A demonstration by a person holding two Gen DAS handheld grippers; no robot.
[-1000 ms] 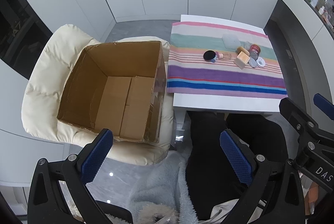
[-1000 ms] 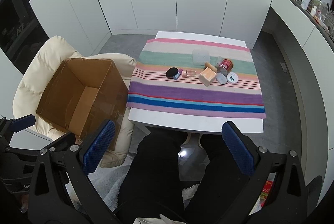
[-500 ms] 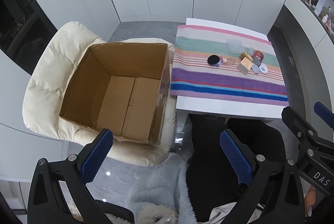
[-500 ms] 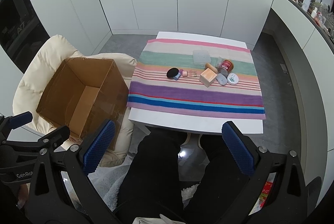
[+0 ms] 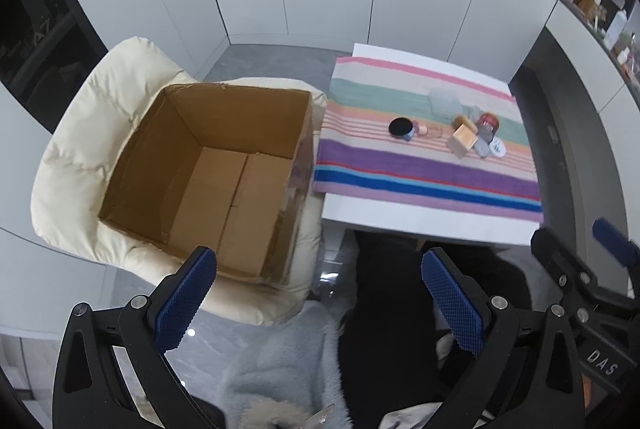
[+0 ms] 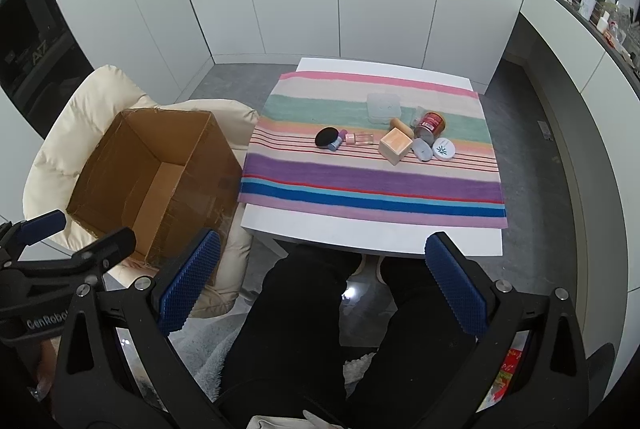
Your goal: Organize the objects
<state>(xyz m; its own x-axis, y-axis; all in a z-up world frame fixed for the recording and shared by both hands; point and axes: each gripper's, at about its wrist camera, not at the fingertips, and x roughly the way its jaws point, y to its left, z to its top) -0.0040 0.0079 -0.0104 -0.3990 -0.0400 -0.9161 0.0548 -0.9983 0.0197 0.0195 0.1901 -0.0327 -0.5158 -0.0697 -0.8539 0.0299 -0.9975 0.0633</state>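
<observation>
Small items clustered mid-cloth; your two grippers hang back, jaws spread, nothing held.

Peach box (image 6: 395, 146), red-lidded jar (image 6: 429, 123), black puff (image 6: 326, 137), clear case (image 6: 383, 107) sit on striped cloth (image 6: 372, 185) over white table (image 6: 360, 237). Open cardboard box (image 5: 216, 173) rests on cream chair (image 5: 80, 133), just beside table. Left gripper (image 5: 320, 303), right gripper (image 6: 322, 279) hover above your lap.
</observation>
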